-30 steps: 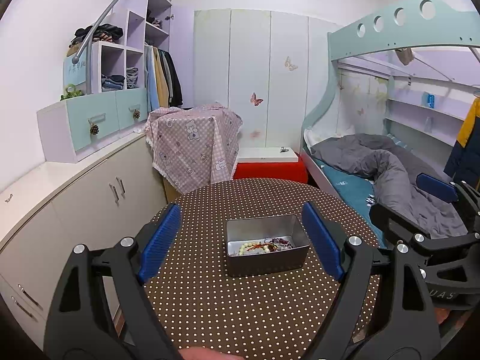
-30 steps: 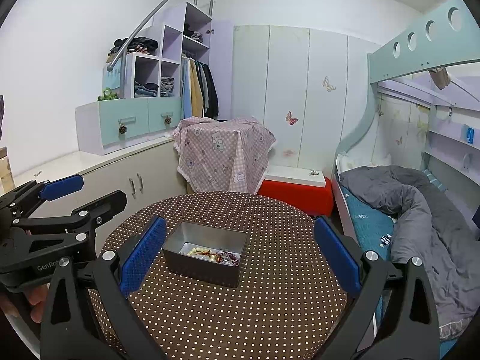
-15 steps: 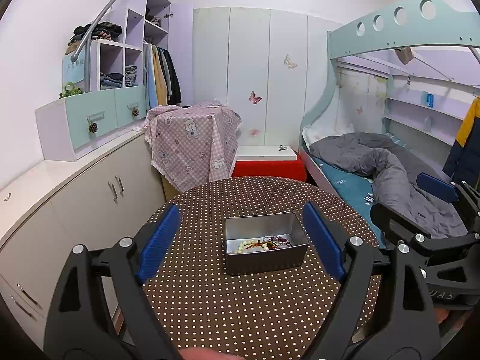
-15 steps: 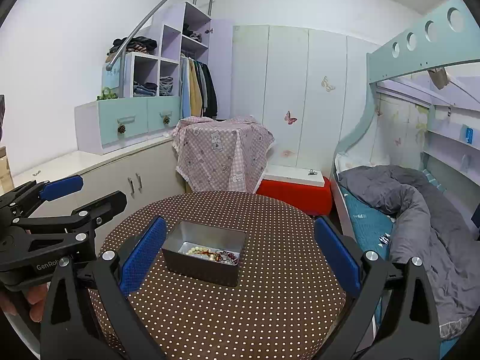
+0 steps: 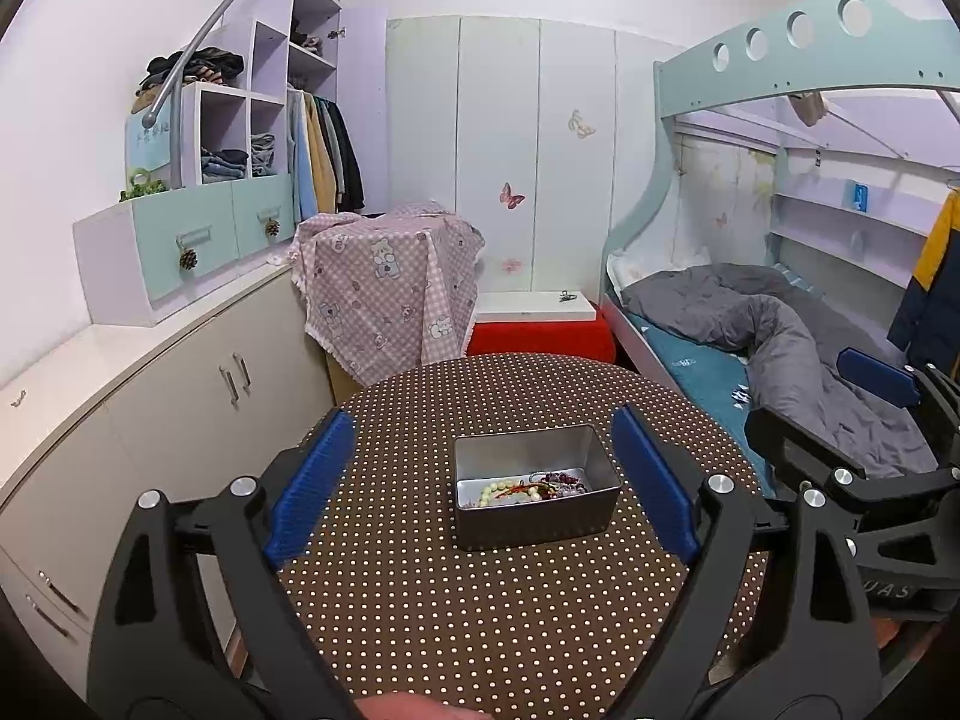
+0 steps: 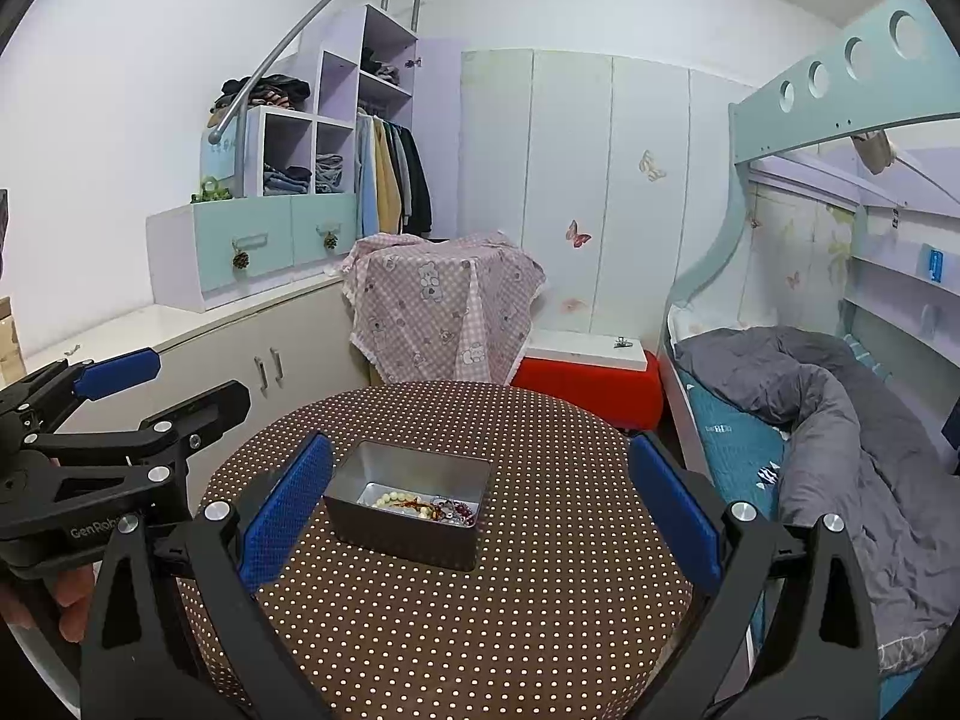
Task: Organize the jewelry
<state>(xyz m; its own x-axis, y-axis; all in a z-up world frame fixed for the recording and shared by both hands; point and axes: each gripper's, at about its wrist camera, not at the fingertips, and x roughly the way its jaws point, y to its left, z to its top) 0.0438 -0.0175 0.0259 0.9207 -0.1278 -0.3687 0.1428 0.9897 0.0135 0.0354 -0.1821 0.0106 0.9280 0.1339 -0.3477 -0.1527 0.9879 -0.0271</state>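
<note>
An open grey metal tin (image 5: 534, 519) stands on the round brown polka-dot table (image 5: 480, 612). In it lies jewelry (image 5: 528, 489): a pale bead string, a red cord and dark red pieces. My left gripper (image 5: 482, 420) hovers just short of the tin, its blue pads opening wider, nothing between them. My right gripper (image 6: 480, 444) is open too, held above the table (image 6: 480, 630) with the tin (image 6: 396, 531) and jewelry (image 6: 426, 507) ahead on its left side. Each gripper shows at the edge of the other's view, the left gripper (image 6: 201, 375) beside the table's left rim.
White cabinets (image 5: 180, 396) with drawers and shelves run along the left. Behind the table stand a pink checked cloth cover (image 5: 390, 294) and a red box with a white lid (image 5: 540, 330). A bunk bed with a grey duvet (image 5: 780, 336) lies to the right.
The left gripper's pads have spread slightly wider. Both grippers, the tin and its contents stay where they were.
</note>
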